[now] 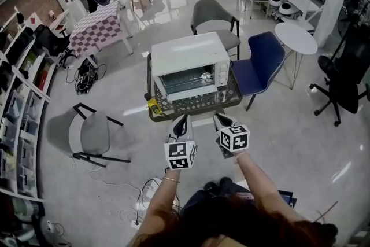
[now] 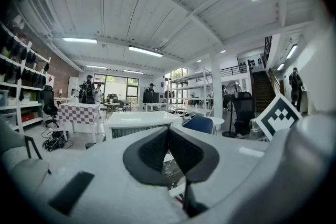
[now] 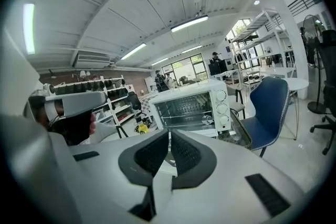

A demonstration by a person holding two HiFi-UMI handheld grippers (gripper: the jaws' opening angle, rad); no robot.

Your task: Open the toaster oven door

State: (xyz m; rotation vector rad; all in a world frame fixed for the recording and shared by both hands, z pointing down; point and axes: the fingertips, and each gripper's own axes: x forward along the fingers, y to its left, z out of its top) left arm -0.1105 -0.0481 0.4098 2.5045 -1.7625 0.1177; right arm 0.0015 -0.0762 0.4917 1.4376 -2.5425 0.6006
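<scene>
Oven point(image 1: 189, 69) stands on a low table point(image 1: 196, 106), door closed, facing the person. Both grippers hang in front, well apart from the door. L gripper point(image 1: 181, 124): jaws together, empty. R gripper point(image 1: 221, 121): jaws nearly together, nothing btw them. To do it well, I think one gripper must open first, take the handle (prob. at the door's top edge), then pull out & down. Blue chair point(image 1: 263, 63) is just beside the table and grey chair point(image 1: 214, 17) is behind. Neither blocks the front.
</scene>
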